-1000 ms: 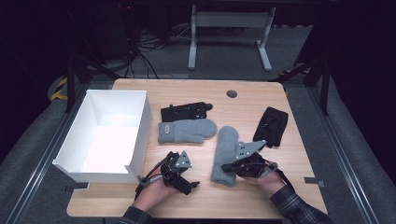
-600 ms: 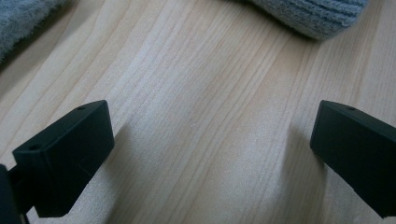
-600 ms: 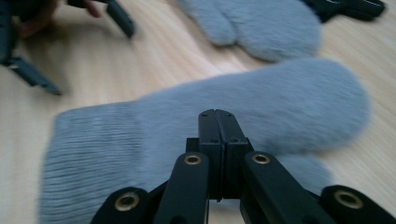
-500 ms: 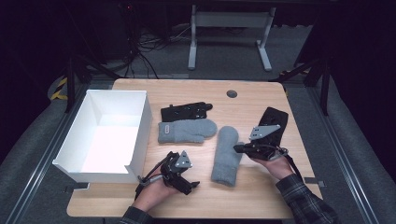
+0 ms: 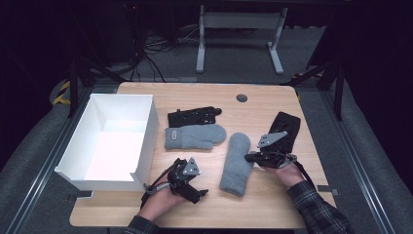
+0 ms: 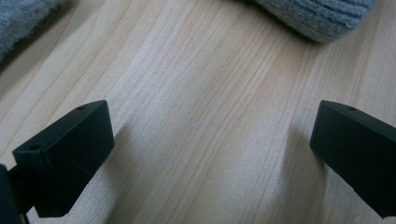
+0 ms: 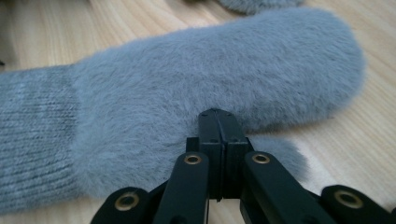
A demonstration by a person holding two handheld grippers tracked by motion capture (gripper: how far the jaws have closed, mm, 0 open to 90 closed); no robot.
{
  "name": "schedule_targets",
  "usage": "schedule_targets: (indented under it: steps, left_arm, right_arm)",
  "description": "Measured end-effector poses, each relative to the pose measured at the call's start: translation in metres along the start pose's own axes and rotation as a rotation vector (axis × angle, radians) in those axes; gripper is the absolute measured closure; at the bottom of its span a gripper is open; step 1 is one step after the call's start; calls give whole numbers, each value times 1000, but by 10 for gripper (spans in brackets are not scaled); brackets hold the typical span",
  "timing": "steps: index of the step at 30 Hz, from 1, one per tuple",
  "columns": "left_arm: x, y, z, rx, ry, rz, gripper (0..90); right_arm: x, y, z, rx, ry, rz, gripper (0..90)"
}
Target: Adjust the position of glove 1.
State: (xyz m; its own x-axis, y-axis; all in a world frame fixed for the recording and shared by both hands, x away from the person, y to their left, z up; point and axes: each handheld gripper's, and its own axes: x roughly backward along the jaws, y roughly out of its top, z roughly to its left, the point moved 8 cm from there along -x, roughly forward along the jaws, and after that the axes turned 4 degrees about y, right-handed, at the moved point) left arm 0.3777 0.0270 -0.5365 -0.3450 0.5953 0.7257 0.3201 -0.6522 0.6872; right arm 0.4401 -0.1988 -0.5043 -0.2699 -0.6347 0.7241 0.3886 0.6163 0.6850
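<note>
My right gripper [image 5: 249,157]: jaws pressed together at the near mitten's thumb edge; whether fur is pinched between them I cannot tell.
Near mitten [image 5: 237,163]: grey, flat on the table [image 5: 272,204], cuff toward me, fuzzy end pointing away.
My left gripper [image 5: 202,193]: jaws wide apart over bare wood, nothing between them.
Second mitten [image 5: 195,137]: grey, lying crosswise beside the white box [image 5: 146,131].
Black gloves: 2, 1 [image 5: 194,116] behind the second mitten, 1 [image 5: 288,126] past my right hand.
</note>
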Motion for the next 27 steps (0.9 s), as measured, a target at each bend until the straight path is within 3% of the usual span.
schedule_targets:
  steps: [17, 27]
  left_arm:
    - [0, 0, 0, 0, 0, 0, 2]
    - [0, 0, 0, -1, 0, 1, 2]
  right_arm:
    - [14, -19, 39, 21, 36, 29, 900]
    - [14, -21, 59, 46, 70, 35, 900]
